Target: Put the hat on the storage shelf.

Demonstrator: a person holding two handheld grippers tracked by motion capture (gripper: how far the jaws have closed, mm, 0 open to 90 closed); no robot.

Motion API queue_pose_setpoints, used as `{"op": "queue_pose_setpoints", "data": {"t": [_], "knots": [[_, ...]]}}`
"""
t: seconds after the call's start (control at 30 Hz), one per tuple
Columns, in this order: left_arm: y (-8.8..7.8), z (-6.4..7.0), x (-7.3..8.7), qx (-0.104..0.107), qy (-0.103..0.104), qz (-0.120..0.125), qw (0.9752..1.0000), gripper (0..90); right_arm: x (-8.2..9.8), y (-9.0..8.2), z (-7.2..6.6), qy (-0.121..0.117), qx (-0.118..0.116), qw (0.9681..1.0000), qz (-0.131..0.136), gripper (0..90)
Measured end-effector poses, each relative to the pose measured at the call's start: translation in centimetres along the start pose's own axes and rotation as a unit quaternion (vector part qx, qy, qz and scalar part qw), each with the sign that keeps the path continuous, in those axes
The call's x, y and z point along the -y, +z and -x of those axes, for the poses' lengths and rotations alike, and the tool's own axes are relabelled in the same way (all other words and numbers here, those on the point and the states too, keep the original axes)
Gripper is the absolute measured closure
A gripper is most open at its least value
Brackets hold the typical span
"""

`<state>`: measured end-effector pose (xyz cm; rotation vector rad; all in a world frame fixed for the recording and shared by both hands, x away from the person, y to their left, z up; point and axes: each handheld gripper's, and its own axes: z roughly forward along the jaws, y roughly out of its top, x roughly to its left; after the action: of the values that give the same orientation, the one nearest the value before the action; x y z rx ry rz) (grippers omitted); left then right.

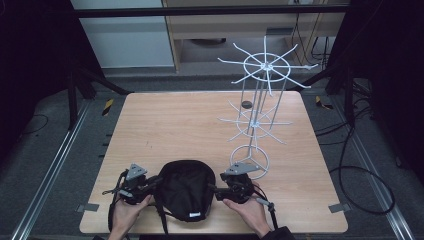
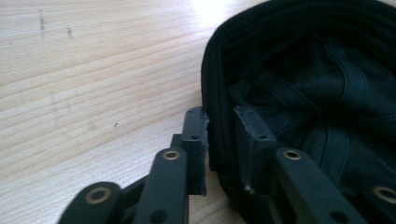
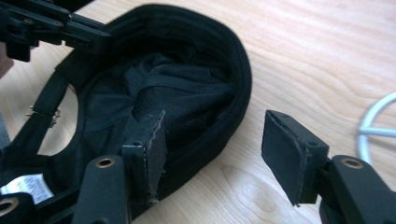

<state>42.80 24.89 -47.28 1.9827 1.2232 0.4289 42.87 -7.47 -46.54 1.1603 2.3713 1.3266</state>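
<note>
A black cap [image 1: 186, 187] lies upside down near the table's front edge, with its hollow inside facing up. My left gripper [image 1: 156, 182] is at the cap's left side. In the left gripper view its jaws [image 2: 224, 135] stand close together with the stitched rim of the cap [image 2: 317, 70] pinched between the pads. My right gripper [image 1: 212, 189] is at the cap's right side. In the right gripper view it [image 3: 212, 140] stands open astride the rim: one jaw inside the cap [image 3: 187, 84], the other outside over bare wood, well apart from the fabric.
A white wire rack [image 1: 257, 120] with radiating hooks stands on the table's right half; its base ring [image 3: 373, 126] lies close to my right gripper. A small dark disc [image 1: 246, 104] sits by the rack. The wooden table [image 1: 165, 125] stretches behind the cap.
</note>
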Motion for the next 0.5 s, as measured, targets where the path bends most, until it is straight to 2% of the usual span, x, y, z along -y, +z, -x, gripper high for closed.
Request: {"op": "queue_pose_setpoints", "data": {"t": [0.23,0.4,0.5], "knots": [[0.1,-0.1,0.1,-0.003,-0.002,-0.008,1.0000,78.1,0.3,2.1,-0.3,0.009,-0.004,0.9995,-0.031,40.6],[0.1,-0.1,0.1,-0.002,-0.002,-0.011,0.9999,78.8,0.5,2.9,-0.2,0.019,-0.001,0.9983,-0.056,54.4],[0.0,-0.1,0.1,-0.001,-0.006,-0.011,0.9999,78.8,0.5,2.8,0.0,0.025,0.004,0.9978,-0.061,69.2]]}}
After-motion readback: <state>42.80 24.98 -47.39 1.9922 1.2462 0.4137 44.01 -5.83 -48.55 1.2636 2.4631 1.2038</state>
